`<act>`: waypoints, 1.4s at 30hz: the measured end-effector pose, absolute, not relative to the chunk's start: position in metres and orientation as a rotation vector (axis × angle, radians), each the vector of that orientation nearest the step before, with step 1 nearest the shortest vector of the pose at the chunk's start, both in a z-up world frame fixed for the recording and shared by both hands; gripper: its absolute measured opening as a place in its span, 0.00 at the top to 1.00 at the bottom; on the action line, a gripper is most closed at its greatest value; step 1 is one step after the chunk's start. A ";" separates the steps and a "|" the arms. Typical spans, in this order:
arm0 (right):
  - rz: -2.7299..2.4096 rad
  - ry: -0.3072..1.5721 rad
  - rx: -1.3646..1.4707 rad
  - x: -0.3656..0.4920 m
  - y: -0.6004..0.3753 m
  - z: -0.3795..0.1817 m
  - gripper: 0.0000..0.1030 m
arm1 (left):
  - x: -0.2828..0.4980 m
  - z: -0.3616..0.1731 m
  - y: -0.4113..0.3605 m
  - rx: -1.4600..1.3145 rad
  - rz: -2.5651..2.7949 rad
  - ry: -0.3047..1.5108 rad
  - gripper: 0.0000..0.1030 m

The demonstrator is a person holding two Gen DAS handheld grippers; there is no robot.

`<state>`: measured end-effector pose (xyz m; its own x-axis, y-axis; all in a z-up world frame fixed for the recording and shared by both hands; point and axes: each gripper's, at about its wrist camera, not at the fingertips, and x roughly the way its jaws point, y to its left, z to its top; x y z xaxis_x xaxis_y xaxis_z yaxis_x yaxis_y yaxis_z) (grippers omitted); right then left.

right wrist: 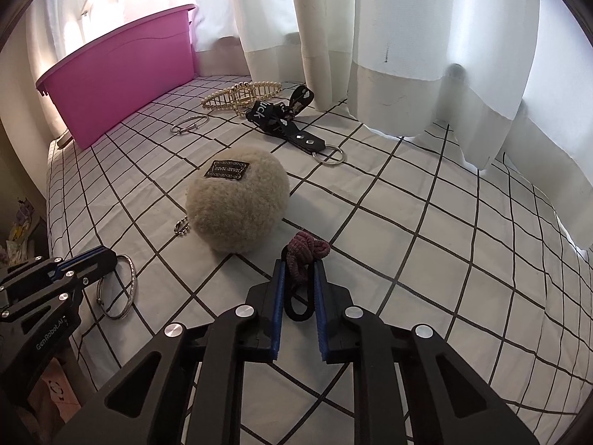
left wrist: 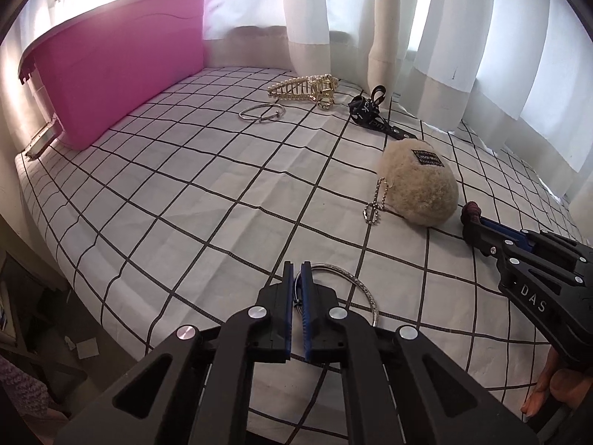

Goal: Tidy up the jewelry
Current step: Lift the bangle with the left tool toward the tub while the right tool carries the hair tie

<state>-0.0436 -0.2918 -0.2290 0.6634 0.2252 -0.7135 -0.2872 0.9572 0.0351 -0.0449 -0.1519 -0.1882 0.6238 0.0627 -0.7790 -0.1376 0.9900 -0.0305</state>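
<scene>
The pink bin stands at the far left of the counter, which is covered by a white cloth with a black grid, and everything else lies to its right. Nearest the pink bin is a thin silver bangle, lying flat, with a gold pearl hair claw just beyond it near the curtain. Further right of the pink bin sits a black printed strap ending in a metal ring. On the near side, well apart from the pink bin, the left hand-held gripper has its jaws drawn narrow and pinched on the rim of a textured silver bangle, which rests on the cloth. Right of that lies a fluffy beige pompom with a ball chain and a dark label. Farthest from the pink bin, the right hand-held gripper is closed partway around a maroon and black hair tie, its pads touching the bunched elastic.
</scene>
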 end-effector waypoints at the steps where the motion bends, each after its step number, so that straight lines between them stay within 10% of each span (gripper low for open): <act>1: 0.290 0.792 -0.085 -0.044 -0.291 -0.229 0.86 | -0.045 -0.189 -0.154 -0.079 0.117 0.887 0.95; 9: 0.297 0.795 -0.080 -0.041 -0.294 -0.229 0.86 | -0.046 -0.187 -0.154 -0.079 0.126 0.878 0.89; 13: 0.294 0.795 -0.077 -0.040 -0.295 -0.229 0.86 | -0.050 -0.182 -0.156 -0.067 0.132 0.853 0.49; 17: 0.276 0.797 -0.071 -0.038 -0.300 -0.228 0.86 | -0.055 -0.177 -0.165 -0.038 0.122 0.822 0.30; 29: 0.277 0.794 -0.063 -0.037 -0.303 -0.228 0.86 | -0.060 -0.197 -0.177 -0.045 0.110 0.870 0.23; 33: 0.276 0.794 -0.061 -0.037 -0.303 -0.228 0.86 | -0.061 -0.193 -0.183 -0.033 0.075 0.865 0.55; 42: 0.283 0.791 -0.066 -0.038 -0.302 -0.228 0.86 | -0.060 -0.189 -0.177 -0.086 0.077 0.875 0.56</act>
